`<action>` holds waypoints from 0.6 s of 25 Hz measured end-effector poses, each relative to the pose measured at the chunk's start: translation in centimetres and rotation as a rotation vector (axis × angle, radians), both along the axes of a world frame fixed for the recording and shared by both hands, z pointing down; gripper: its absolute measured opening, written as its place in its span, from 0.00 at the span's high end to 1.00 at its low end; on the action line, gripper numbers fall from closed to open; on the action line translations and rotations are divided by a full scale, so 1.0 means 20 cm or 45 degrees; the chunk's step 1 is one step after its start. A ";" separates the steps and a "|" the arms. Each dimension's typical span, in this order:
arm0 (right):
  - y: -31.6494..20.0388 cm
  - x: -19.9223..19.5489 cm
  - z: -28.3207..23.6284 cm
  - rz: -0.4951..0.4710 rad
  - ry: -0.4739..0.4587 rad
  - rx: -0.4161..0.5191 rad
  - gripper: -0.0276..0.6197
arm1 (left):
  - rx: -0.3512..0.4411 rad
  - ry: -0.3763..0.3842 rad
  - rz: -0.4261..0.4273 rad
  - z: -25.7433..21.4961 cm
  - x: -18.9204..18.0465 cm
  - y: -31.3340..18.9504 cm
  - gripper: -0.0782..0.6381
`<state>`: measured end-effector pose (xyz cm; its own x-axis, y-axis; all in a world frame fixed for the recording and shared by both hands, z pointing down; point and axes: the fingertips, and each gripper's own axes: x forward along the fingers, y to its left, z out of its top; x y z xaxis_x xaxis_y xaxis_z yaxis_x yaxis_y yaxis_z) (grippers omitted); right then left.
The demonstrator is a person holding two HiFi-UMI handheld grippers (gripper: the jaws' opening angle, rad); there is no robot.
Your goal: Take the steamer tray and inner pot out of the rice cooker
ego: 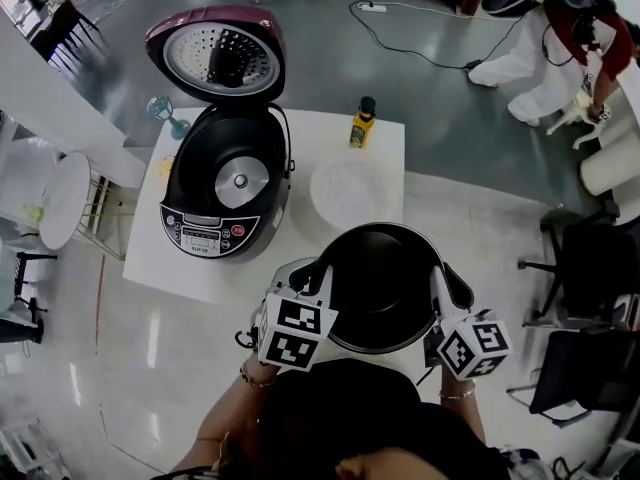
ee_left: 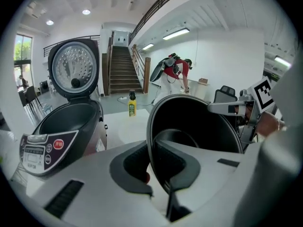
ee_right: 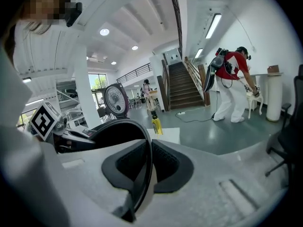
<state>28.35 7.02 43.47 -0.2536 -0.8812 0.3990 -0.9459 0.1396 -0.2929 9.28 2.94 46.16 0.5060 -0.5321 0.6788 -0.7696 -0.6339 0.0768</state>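
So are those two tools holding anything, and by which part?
The black inner pot: the left gripper and right gripper each pinch its rim, on opposite sides.

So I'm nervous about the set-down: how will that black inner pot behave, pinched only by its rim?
Probably stiff: the inner pot looks perfectly round with the left gripper and right gripper clamped on opposite edges. Its rim looks thin and smooth, so it might slip or swing in that grip. Empty, it likely isn't heavy.

Noted: black inner pot (ego: 385, 288); rice cooker (ego: 215, 230) black with maroon lid shell; white steamer tray (ego: 347, 190); white surface (ego: 385, 138); yellow bottle (ego: 362, 124), black cap.
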 end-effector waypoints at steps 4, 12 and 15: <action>0.00 -0.04 0.11 -0.036 -0.016 -0.055 0.89 | -0.065 -0.015 -0.031 0.11 -0.05 0.03 0.85; -0.05 -0.11 0.29 -0.109 -0.046 -0.158 0.89 | -0.160 -0.057 -0.065 0.29 -0.12 0.03 0.85; -0.08 -0.13 0.34 -0.132 -0.059 -0.188 0.90 | -0.188 -0.070 -0.071 0.34 -0.13 0.01 0.85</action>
